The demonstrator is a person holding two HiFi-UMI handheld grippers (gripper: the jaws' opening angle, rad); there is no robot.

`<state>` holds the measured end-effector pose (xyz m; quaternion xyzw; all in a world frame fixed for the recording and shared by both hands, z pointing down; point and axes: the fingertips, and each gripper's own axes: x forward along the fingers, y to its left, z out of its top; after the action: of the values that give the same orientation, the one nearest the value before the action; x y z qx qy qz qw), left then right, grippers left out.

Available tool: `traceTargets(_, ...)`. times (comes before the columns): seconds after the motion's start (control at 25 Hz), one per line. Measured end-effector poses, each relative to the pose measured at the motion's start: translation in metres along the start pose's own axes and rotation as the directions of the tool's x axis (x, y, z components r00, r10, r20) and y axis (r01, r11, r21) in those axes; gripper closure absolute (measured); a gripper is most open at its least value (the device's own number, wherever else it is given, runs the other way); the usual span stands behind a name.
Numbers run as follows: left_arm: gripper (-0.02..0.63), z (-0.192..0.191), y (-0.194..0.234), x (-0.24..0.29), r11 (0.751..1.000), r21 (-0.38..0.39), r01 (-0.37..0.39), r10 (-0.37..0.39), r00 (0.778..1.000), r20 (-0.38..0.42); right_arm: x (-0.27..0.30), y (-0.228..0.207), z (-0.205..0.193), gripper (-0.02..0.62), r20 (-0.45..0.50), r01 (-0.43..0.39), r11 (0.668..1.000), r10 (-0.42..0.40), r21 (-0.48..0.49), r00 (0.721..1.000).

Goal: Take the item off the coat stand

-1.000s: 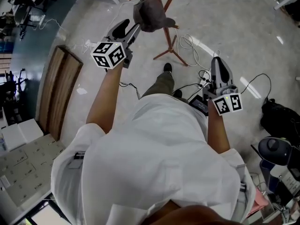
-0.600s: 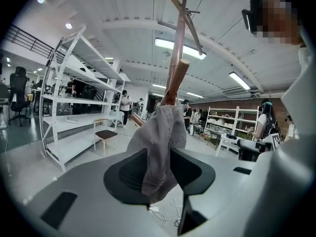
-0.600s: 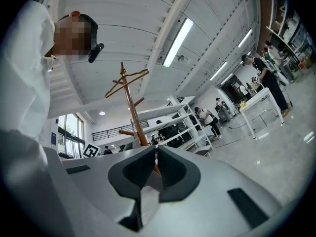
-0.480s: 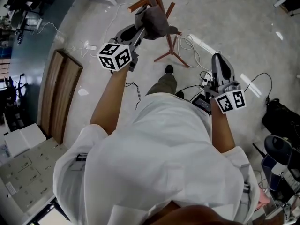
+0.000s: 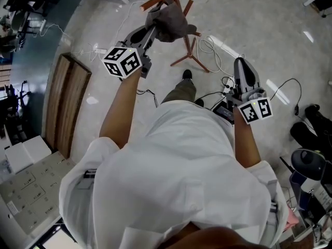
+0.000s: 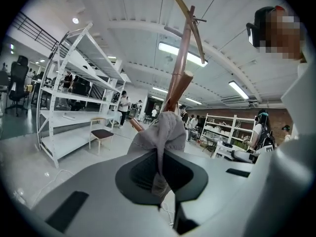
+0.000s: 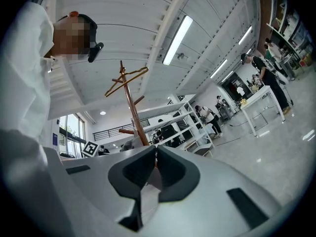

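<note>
Closing left claw (image 5: 152, 31) on grey cloth (image 5: 171, 21)

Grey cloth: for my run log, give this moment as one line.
left gripper: jaws just closed on grey cloth | grey cloth: on coat stand | right gripper: shut, empty

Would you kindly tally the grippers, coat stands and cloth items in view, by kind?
1 grey cloth
1 coat stand
2 grippers: left gripper, jaws just closing with the grey cloth between them; right gripper
Total: 4
</note>
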<state>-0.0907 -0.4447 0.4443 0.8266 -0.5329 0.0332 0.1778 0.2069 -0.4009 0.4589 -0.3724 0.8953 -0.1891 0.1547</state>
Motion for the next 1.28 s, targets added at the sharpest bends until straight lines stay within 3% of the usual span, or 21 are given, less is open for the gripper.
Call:
traceTargets(0.88,0.583,0.056,-0.043,-0.072,1.0,0.003,0.011,-0.011,0.987,0.163,-0.04,0.03,0.008,0.571,0.025,-0.021,1.0,0.021,-0.016,0.999)
traceTargets(1.28,0.583,0.076,-0.053,-0.145,0.998,0.026,-0.053,0.044,0.965,0.258,-0.073,0.026,0.013,0.571,0.038,0.029,0.999,-0.027,-0.046,0.999)
